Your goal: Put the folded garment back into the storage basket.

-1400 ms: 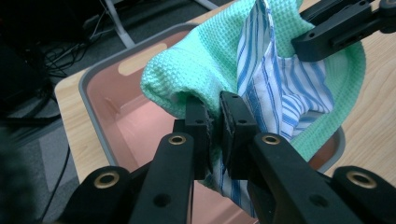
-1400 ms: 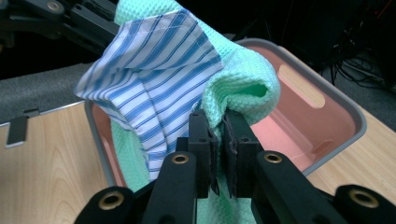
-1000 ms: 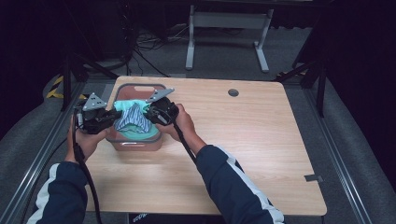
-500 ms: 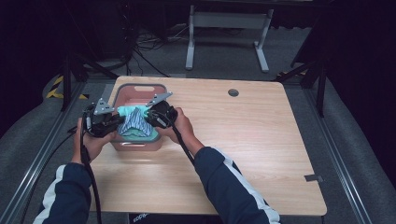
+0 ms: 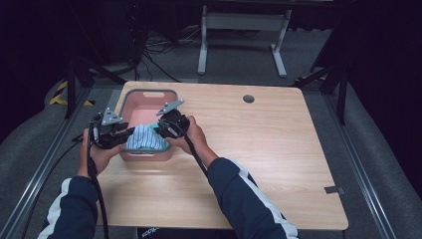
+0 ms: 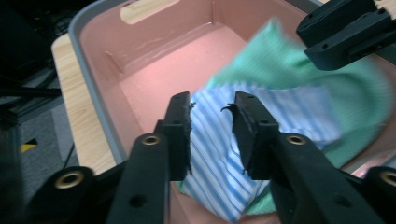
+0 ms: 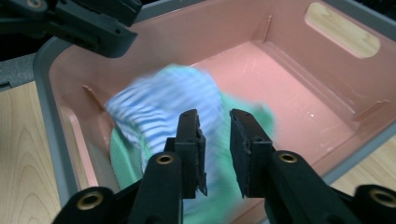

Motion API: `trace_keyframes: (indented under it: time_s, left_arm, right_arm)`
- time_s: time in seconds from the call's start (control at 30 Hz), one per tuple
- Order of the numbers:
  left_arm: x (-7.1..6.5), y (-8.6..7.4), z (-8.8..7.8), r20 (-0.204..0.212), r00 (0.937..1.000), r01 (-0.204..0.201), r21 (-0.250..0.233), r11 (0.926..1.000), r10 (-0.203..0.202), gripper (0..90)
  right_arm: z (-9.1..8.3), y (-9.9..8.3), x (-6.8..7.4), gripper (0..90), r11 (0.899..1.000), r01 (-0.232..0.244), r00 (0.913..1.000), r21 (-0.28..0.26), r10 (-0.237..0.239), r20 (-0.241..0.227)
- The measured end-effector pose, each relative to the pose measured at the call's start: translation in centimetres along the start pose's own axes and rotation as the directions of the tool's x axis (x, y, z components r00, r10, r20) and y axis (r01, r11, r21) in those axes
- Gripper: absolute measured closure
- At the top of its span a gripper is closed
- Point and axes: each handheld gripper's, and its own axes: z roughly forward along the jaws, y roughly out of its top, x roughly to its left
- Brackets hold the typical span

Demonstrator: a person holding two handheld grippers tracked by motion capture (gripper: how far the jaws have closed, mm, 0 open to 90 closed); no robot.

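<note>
Inside the pink bin (image 5: 130,106) lies striped cloth (image 6: 219,154); both hand-held grippers, left (image 6: 212,109) and right (image 7: 214,122), hang released above, apparently having dropped it.

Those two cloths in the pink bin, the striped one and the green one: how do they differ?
The striped cloth is blue and white, while the green cloth is one plain colour with a fine weave. The striped cloth lies on top, and the green cloth spreads out beneath it toward the far end of the pink bin. The striped cloth sits between the left gripper's parted jaws. Both lie rumpled inside the bin.
</note>
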Motion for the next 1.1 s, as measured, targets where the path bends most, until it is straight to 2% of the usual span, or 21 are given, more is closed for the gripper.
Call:
trace_keyframes:
  time_s: [0.07, 0.27, 0.37, 0.53, 0.7, 0.8, 0.87, 0.9, 1.0, 1.1]
  left_arm:
    - [-0.2, 0.1, -0.1, 0.002, 1.0, -0.007, 0.01, 0.9999, 0.007, 65.6]
    - [-0.6, 0.3, -0.5, 0.006, 0.9997, -0.024, -0.006, 0.9997, 0.024, 65.9]
    - [-0.8, 0.4, -0.7, -0.001, 0.9994, -0.033, -0.005, 0.9994, 0.033, 66.7]
    - [-0.9, 0.4, -1.1, 0.01, 0.9996, -0.027, -0.022, 0.9994, 0.028, 66.4]
    - [-1.4, 0.5, -1.4, 0.0, 0.9995, -0.033, -0.04, 0.9986, 0.033, 63.2]
    - [-1.8, 0.6, -1.8, -0.005, 0.999, -0.044, -0.053, 0.9976, 0.044, 60.5]
    - [-2.2, 0.7, -2.1, -0.003, 0.9993, -0.036, -0.071, 0.9968, 0.036, 57.1]
    - [-2.3, 0.8, -2.3, -0.006, 0.9989, -0.046, -0.076, 0.996, 0.046, 56.0]
    - [-3.1, 0.9, -2.6, -0.005, 0.9991, -0.042, -0.09, 0.9951, 0.041, 52.6]
    - [-3.8, 1.0, -2.9, 0.0, 0.9983, -0.058, -0.097, 0.9936, 0.058, 49.9]
  right_arm:
    - [-0.1, 0.0, -0.1, 72.5, 1.0, 0.004, 1.0, 0.003, -0.004, 0.0]
    - [-0.3, 0.0, -0.2, 68.2, 1.0, 0.016, 0.9994, 0.022, -0.017, 0.029]
    - [-0.5, 0.0, -0.2, 64.8, 1.0, 0.012, 0.9993, 0.024, -0.013, 0.034]
    - [-0.9, 0.1, -0.1, 57.7, 0.999, 0.034, 0.9978, 0.04, -0.037, 0.055]
    - [-1.7, 0.2, -0.2, 50.9, 0.998, 0.035, 0.9968, 0.05, -0.038, 0.07]
    - [-2.1, 0.2, -0.1, 44.2, 0.996, 0.053, 0.9951, 0.069, -0.058, 0.08]
    - [-2.4, 0.2, 0.1, 43.0, 0.994, 0.077, 0.9919, 0.081, -0.085, 0.095]
    - [-2.6, 0.1, 0.2, 41.6, 0.993, 0.083, 0.9913, 0.086, -0.092, 0.095]
    - [-3.0, 0.0, 0.5, 39.2, 0.989, 0.106, 0.9888, 0.103, -0.116, 0.094]
    - [-3.6, -0.2, 0.8, 37.4, 0.985, 0.128, 0.985, 0.12, -0.14, 0.101]
